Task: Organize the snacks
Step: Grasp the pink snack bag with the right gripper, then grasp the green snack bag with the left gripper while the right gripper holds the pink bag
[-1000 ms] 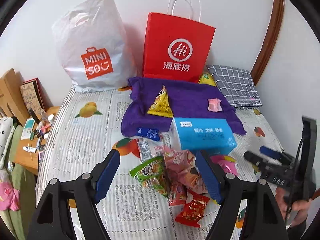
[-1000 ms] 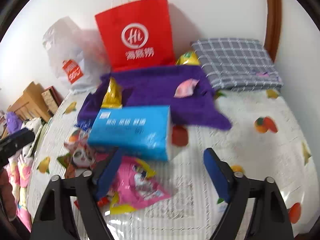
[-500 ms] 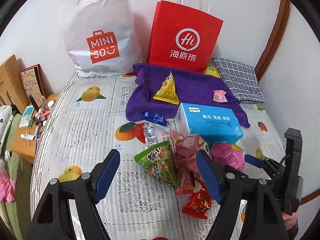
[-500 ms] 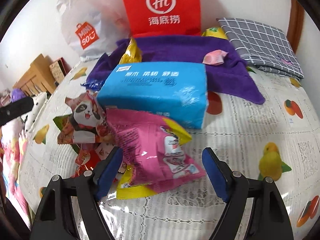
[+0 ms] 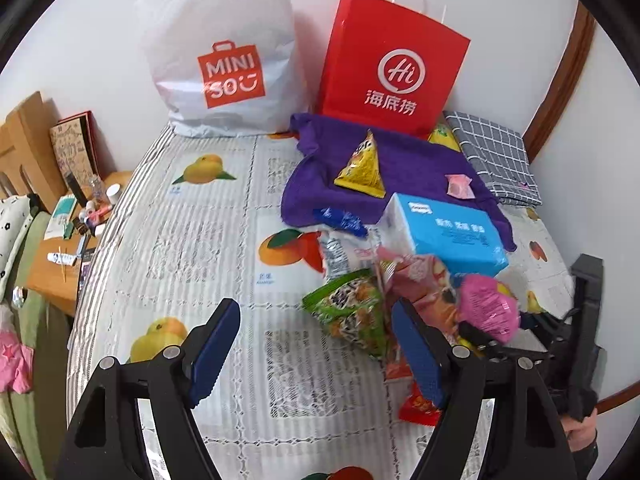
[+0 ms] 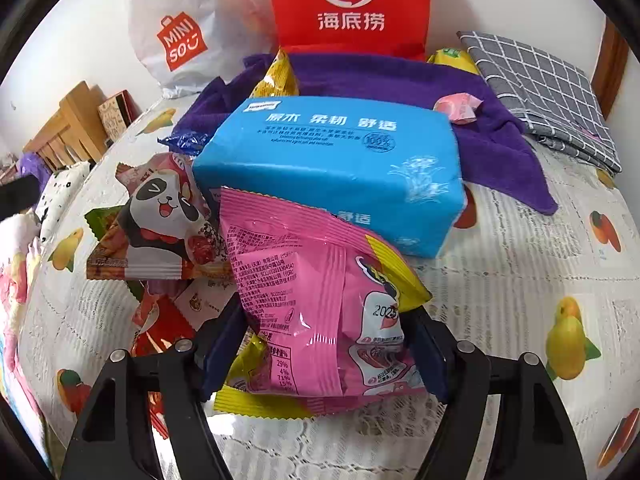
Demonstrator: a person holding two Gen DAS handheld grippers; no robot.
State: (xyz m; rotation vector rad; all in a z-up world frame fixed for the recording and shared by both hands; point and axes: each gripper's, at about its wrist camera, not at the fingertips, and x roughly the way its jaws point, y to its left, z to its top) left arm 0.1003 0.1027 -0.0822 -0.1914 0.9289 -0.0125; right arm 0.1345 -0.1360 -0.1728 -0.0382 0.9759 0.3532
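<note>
The pink snack bag is flanked, seemingly touched, by the closing right gripper; the left gripper is held open over the tablecloth.

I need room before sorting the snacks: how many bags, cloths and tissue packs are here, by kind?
Bags: 2 (white bag, red bag)
Cloths: 2 (purple towel, checked cloth)
Tissue packs: 1 (tissue pack)
Total: 5
</note>
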